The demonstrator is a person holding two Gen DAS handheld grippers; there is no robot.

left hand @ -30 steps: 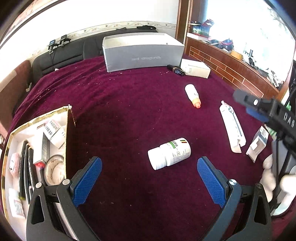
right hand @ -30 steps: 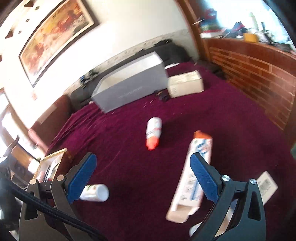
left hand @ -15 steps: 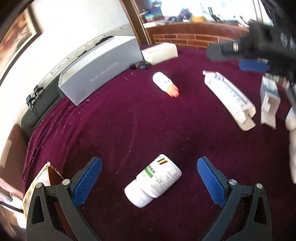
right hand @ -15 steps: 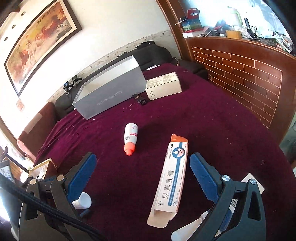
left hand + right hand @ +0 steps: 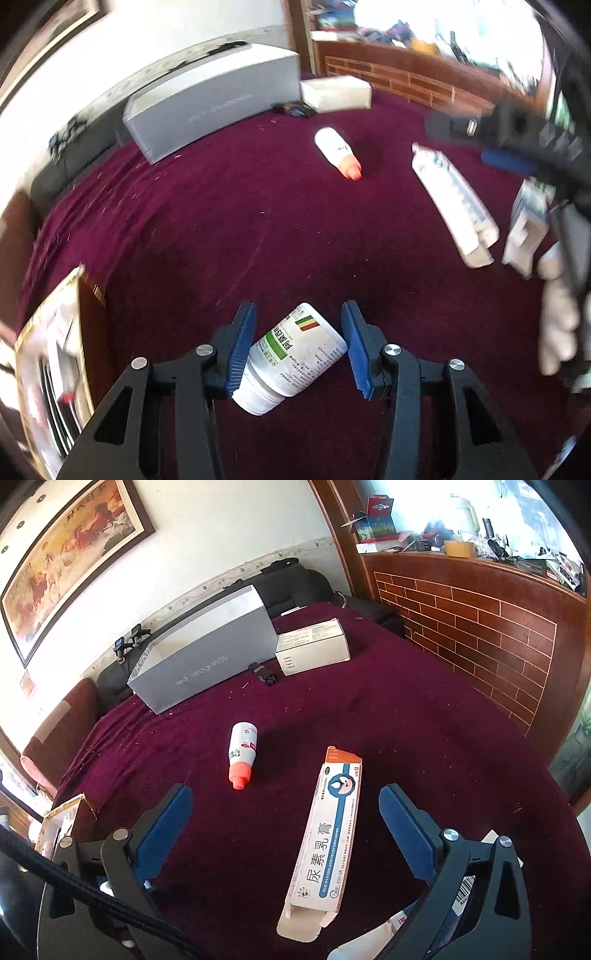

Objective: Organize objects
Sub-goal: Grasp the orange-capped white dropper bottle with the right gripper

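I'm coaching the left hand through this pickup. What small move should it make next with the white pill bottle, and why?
Probably finish squeezing, then lift. The left gripper brackets the white pill bottle, which lies tilted on the maroon cloth; the left pad looks in contact, while the right side is hard to judge. The gold-rimmed box sits nearby to the left.

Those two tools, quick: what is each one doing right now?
Left tool: closed around the white pill bottle lying on the cloth.
Right tool: open, holding nothing.

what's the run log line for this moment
left gripper: shut on pill bottle | right gripper: open over ointment box | cloth
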